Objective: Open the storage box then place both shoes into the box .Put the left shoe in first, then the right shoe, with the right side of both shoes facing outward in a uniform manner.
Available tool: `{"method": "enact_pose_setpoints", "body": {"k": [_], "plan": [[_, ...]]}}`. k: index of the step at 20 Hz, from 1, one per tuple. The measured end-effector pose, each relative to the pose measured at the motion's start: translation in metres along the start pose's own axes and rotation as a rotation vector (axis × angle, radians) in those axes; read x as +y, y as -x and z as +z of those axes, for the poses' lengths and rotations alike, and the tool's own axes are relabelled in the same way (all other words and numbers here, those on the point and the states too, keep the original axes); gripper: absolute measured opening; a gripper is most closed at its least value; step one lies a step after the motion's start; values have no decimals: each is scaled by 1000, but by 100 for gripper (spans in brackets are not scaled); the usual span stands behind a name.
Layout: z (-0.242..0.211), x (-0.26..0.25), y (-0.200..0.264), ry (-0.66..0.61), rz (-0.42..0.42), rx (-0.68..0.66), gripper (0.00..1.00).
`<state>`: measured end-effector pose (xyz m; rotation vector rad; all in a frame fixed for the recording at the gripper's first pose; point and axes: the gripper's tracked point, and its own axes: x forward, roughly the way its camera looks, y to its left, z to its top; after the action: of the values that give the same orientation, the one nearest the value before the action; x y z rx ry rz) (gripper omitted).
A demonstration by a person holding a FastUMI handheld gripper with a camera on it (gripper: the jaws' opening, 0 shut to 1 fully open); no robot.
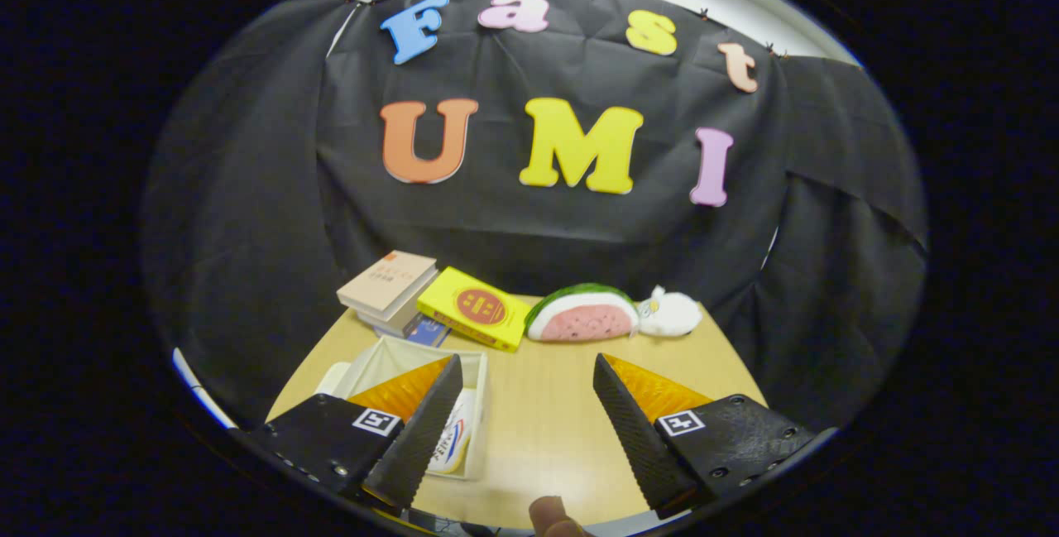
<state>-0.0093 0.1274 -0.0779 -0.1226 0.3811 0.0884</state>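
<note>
a: what's at the back of the worktop (546, 421)?
b: stack of books (387, 287), w/ a yellow book (473, 307) leaning on it, red circle on cover.
a: & right of that?
b: watermelon-slice plush (582, 315), white plush toy (672, 313) touching its right end.

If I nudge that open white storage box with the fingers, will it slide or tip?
The storage box probably slides: it sits flat on the smooth wooden table. Its thin walls look light, so they may flex. The shoe inside adds some weight, making tipping unlikely. The gripper is open, holding nothing.
</note>
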Motion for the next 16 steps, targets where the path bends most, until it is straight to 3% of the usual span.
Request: {"method": "enact_pose_setpoints", "body": {"k": [5,9,16], "plan": [[29,-59,50,-70,42,-155,96],[36,-128,79,-105,-14,-233,96],[30,-188,146,-98,-11,-344,95]]}}
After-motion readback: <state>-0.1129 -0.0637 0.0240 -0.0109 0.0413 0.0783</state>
